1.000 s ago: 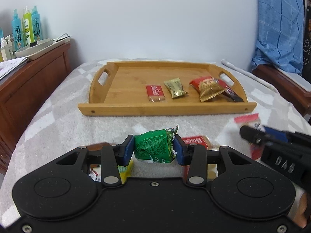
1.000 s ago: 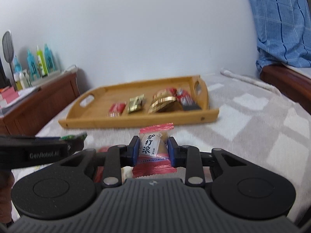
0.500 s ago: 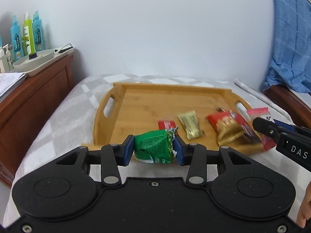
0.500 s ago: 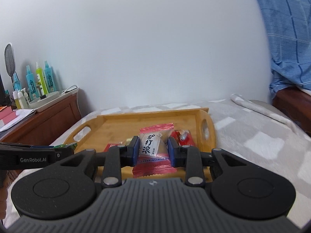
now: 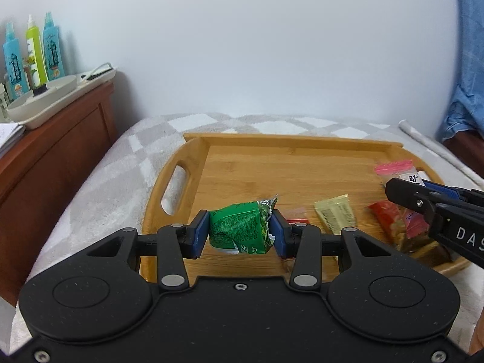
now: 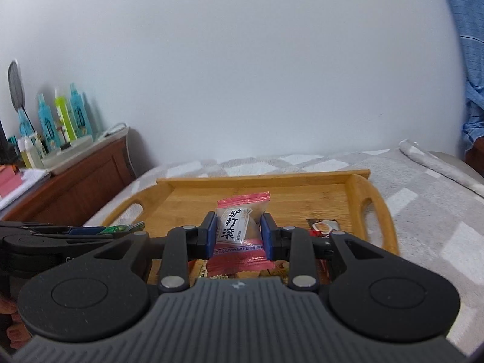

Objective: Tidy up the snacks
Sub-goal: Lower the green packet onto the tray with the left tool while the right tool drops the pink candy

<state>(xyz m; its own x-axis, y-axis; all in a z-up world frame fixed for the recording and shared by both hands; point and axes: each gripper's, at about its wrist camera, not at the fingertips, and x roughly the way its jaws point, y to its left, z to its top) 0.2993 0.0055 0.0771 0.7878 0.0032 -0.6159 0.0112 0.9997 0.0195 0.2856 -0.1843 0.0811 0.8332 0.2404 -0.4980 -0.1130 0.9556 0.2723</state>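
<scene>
Over the wooden tray (image 5: 302, 163), with your left gripper (image 5: 240, 231) pinching the green packet (image 5: 242, 230) and your right gripper (image 6: 238, 233) pinching the pink packet (image 6: 242, 227), lower each onto bare wood before letting go.

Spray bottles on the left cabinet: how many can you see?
3: a blue bottle, a green bottle and another blue bottle side by side; others may be hidden.

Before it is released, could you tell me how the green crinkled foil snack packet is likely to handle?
The green crinkled foil snack packet looks soft: its creased wrapper bulges between the left tool's pads. It is probably light and should not roll.
</scene>
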